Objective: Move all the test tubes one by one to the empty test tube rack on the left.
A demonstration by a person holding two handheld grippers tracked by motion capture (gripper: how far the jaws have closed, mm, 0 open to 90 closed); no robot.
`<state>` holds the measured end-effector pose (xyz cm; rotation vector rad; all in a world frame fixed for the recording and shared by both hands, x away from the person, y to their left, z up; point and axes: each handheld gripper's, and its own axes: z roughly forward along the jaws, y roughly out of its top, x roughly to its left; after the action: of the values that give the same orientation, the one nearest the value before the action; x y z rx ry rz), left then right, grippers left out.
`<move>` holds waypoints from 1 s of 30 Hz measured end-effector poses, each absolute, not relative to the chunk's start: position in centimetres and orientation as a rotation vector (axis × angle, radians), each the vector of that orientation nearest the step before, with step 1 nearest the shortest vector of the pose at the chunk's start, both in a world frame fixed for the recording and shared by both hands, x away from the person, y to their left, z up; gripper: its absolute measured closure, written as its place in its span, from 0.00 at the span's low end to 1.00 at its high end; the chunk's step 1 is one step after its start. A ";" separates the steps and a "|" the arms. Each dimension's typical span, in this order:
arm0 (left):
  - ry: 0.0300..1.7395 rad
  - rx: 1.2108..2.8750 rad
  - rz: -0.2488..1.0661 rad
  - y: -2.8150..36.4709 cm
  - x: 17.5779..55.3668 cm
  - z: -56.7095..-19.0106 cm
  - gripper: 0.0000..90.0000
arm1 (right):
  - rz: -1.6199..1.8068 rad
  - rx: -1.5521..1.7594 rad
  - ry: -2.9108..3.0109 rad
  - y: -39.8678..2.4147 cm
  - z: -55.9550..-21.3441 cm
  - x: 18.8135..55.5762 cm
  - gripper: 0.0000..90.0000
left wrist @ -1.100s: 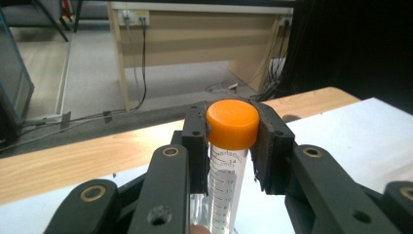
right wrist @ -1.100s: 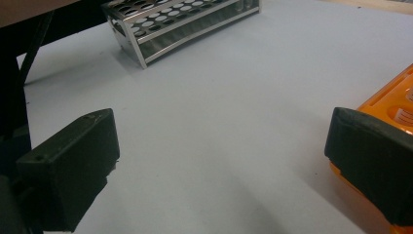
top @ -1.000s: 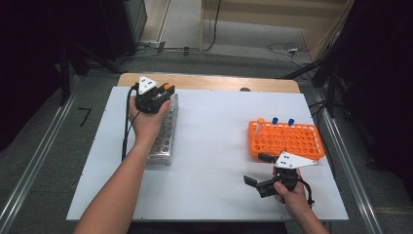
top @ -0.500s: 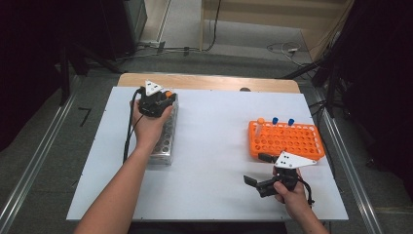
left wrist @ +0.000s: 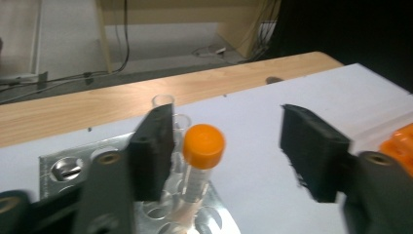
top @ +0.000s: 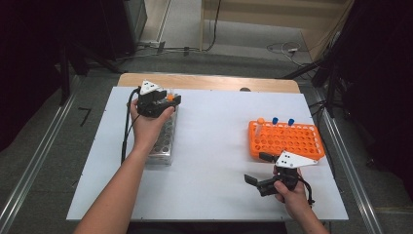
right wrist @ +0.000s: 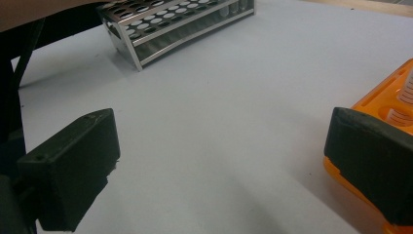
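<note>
High view: left tool (top: 170, 101) over the far end of the shiny metal tube rack (top: 163, 141), right tool (top: 258, 168) parked wide apart on the white tabletop (top: 214, 141) beside the orange plastic tube rack (top: 285, 140).

Left gripper view: jaws have just been opening, orange-capped clear tube (left wrist: 202, 161) seated in a rack hole, one pad close beside it. Lift straight up so the pad doesn't snag the cap.

Right gripper view: jaws apart, nothing between.

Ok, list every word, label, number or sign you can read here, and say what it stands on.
No readable text.
Orange-capped tube: faint graduation marks on its clear wall, too blurred to read.
Orange tube rack: no legible marking.
Metal tube rack: none.
Grey three-cornered plates on the left gripper and right gripper: dark dots, no lettering.
</note>
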<state>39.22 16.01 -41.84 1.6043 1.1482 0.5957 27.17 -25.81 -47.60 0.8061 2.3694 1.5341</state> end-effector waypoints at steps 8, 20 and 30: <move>1.078 1.613 0.513 15.9 37.1 -41.3 0.05 | 1.534 0.821 2.344 -25.8 -47.3 27.3 0.00; 1.033 1.598 0.480 15.9 32.6 -41.7 0.00 | 1.528 0.866 2.298 -25.7 -46.9 28.2 0.00; 0.993 1.608 0.466 14.7 29.1 -42.0 0.00 | 1.475 0.958 2.232 -25.9 -46.5 29.8 0.03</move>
<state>29.07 14.72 -42.03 1.6082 0.9931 0.4663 29.85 -25.92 -46.50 0.9584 2.2318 1.4753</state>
